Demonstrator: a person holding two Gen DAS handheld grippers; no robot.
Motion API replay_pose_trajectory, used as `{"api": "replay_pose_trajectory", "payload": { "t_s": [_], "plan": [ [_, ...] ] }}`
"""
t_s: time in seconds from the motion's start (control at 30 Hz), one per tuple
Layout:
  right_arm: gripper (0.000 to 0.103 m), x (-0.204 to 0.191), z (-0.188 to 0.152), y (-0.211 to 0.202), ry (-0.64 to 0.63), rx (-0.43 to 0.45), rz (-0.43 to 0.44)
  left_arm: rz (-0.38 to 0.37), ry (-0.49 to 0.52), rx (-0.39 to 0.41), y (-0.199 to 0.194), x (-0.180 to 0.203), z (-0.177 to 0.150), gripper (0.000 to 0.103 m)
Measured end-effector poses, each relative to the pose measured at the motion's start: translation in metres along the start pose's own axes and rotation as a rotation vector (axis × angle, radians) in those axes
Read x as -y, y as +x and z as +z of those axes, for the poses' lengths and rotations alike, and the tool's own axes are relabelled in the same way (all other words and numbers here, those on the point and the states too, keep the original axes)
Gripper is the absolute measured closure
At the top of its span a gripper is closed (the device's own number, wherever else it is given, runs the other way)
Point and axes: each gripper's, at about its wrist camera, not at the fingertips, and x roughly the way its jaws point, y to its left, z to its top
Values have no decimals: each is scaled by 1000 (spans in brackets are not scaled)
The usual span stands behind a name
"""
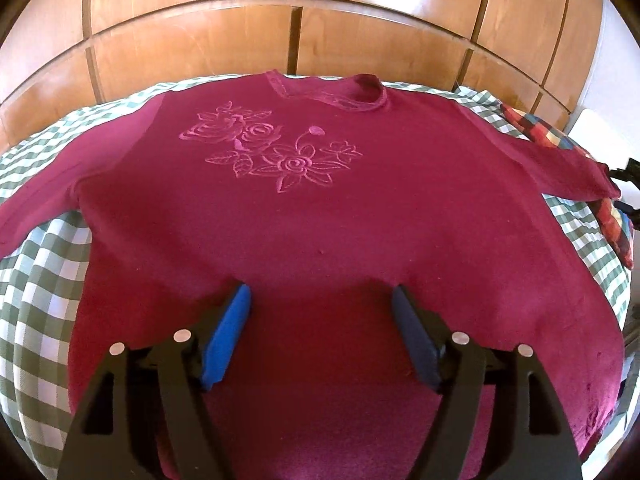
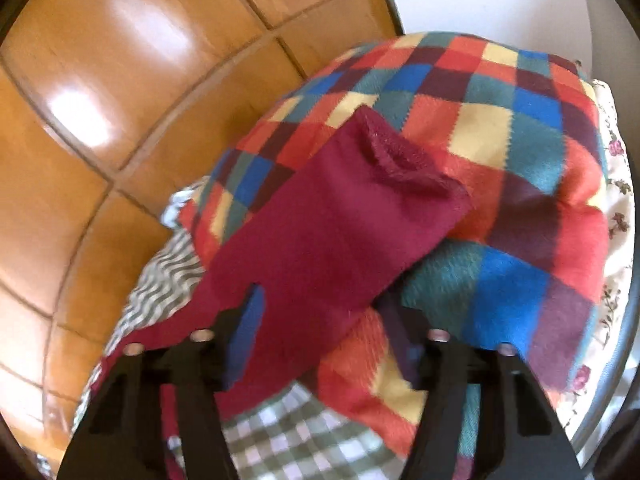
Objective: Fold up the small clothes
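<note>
Across the green-and-white checked cover of the bed lies a dark red sweatshirt, front up and spread flat, its neckline at twelve o'clock and its hem nearest the left wrist camera. A pink flower print sits on the chest, towards eleven o'clock from the middle. One sleeve runs out to nine o'clock; the other sleeve reaches to three o'clock, where its cuff rests on a multicoloured patchwork blanket. Wooden wardrobe panels stand behind the bed.

The left gripper hovers over the lower body of the sweatshirt, its jaws spread wide with only flat red cloth showing between them; nothing is pinched.

The right gripper is above the far sleeve, jaws partly apart. The sleeve passes between them, and the blue left pad seems to brush the cloth's edge, though motion blur makes contact hard to judge; the pads do not clamp it. A white floral fabric shows at three o'clock beyond the blanket.
</note>
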Motion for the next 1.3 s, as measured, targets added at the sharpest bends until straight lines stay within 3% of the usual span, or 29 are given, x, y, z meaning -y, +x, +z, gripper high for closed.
{"api": "replay_pose_trajectory", "payload": {
  "t_s": [0.03,0.07,0.17,0.23,0.3,0.37,0.47,0.57,0.7,0.77,0.8,0.83,0.87,0.93,1.13,1.23,1.3],
  "plan": [
    [86,-5,5,6,-18,-4,-60,0,0,0,0,0,0,30],
    [95,-8,12,9,-33,0,-91,-1,0,0,0,0,0,30],
    [96,-12,26,10,-81,50,-208,-12,6,-14,-2,0,0,30],
    [96,-16,28,16,-111,22,-214,-27,15,-18,-3,-2,-1,30],
    [88,-22,24,11,-132,32,-192,-30,18,-16,-3,-3,-2,30],
    [33,-22,11,-5,-110,36,-103,-27,20,-18,-3,-1,-2,28],
    [30,-31,-23,-24,-174,5,1,-42,12,-20,-4,-3,-1,28],
    [30,-49,-78,-30,-274,-147,160,-64,-16,-27,-9,-8,1,28],
    [45,-77,-162,-33,-397,-341,337,-95,-74,-19,-24,-16,-3,28],
    [53,-88,-198,-31,-456,-428,371,-90,-85,-1,-36,-21,-9,28],
    [56,-92,-211,-31,-482,-454,374,-75,-81,4,-39,-22,-12,28],
    [69,-98,-229,-33,-539,-472,366,-48,-78,14,-45,-25,-17,29],
    [82,-102,-238,-36,-590,-453,339,-43,-81,18,-49,-28,-21,29],
    [94,-101,-249,-43,-671,-411,273,-28,-87,25,-56,-34,-30,29],
    [95,-89,-247,-49,-678,-422,265,2,-73,1,-69,-49,-68,29],
    [95,-89,-224,-59,-618,-388,282,24,-39,0,-79,-45,-72,30],
    [78,-76,-188,-63,-511,-295,247,10,-55,9,-84,-47,-68,30]
  ]
}}
